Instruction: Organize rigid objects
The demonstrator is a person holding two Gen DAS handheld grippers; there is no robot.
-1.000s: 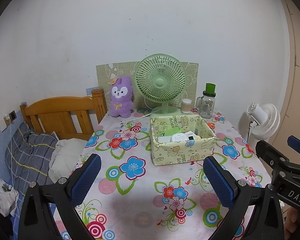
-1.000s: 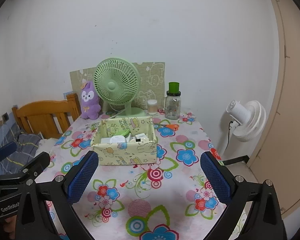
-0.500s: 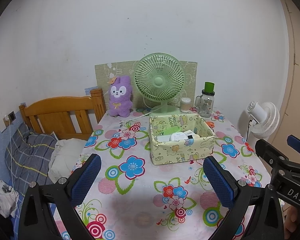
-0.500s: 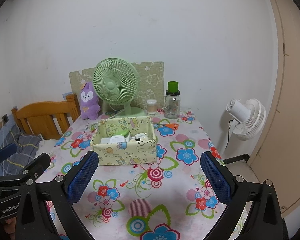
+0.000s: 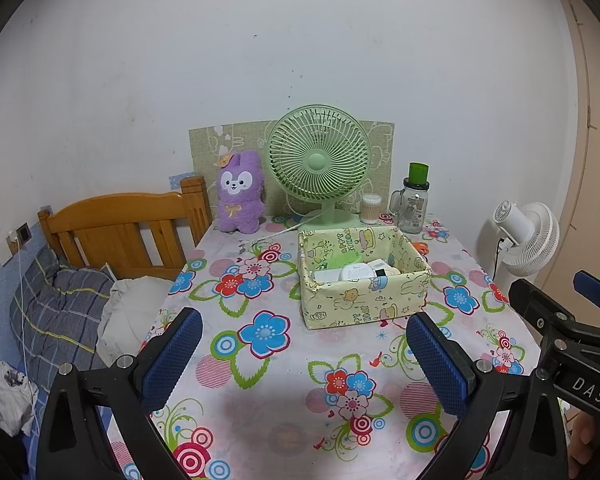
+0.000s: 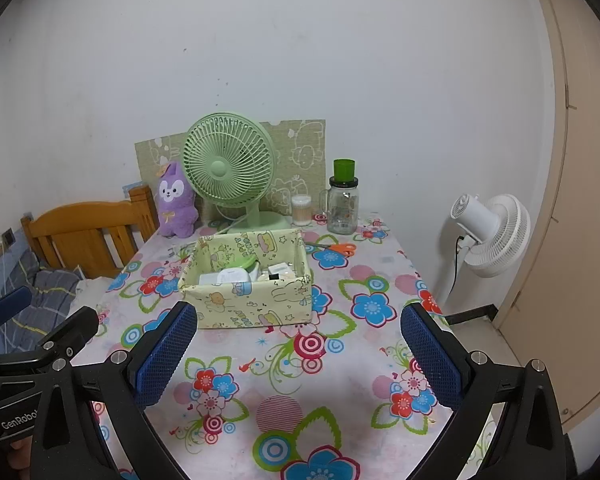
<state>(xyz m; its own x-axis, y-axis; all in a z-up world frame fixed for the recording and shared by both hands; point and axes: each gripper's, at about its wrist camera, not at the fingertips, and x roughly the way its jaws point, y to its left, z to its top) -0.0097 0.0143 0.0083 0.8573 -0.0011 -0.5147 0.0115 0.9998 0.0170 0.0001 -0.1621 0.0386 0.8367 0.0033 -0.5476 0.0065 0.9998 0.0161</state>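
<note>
Hovering spread and empty, both grippers: left [image 5: 304,360], right [image 6: 298,350]. Scissors [image 6: 332,248] beside box [image 6: 256,300] probably stiff, light; best pinched at orange handles.

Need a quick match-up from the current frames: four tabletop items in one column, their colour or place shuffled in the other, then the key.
Items:
1. plush toy
2. scissors
3. storage box
4. glass jar

Descriptions:
A. orange handles, flat on the tablecloth right of the box
B. purple, upright at the back beside the green fan
C. green lid, back of the table
D. pale yellow cartoon print, holding small items

Pairs: 1-B, 2-A, 3-D, 4-C
</note>
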